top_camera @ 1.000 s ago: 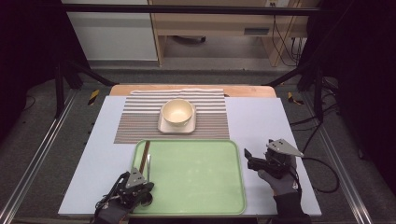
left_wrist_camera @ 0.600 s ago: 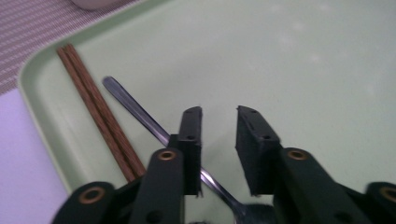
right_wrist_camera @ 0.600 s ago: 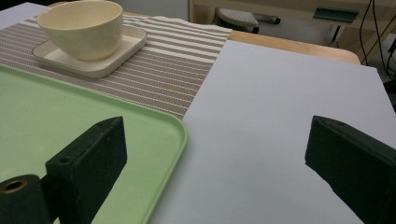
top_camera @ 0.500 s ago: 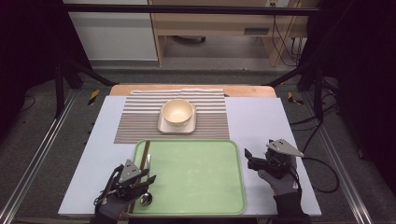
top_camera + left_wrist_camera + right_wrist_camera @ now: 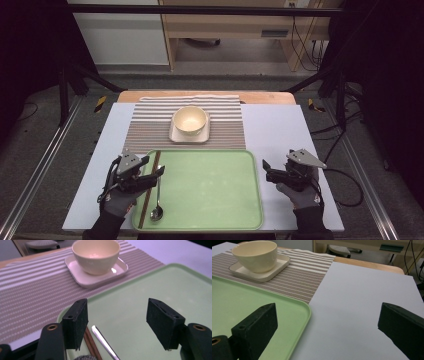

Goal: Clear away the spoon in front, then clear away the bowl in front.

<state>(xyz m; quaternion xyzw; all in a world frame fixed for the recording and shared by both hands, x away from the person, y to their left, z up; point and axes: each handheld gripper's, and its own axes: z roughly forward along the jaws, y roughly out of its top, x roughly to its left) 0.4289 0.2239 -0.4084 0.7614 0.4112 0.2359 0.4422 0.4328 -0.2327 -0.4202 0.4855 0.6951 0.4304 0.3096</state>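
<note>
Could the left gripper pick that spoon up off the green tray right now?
Probably yes. The left gripper hangs open just above the spoon, which lies bare on the tray beside the chopsticks; those lie close and might get caught too.

No legible text or labels

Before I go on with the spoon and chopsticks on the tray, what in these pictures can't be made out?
- Spoon: left gripper view, its bowl end is cut off by the bottom edge.
- Chopsticks: high view, the left claw covers their middle; whether there are one or two sticks is too small to tell.
- Bowl: high view, too small to tell whether anything is inside.
- Tray: right gripper view, its left part is cut off by the edge.
</note>
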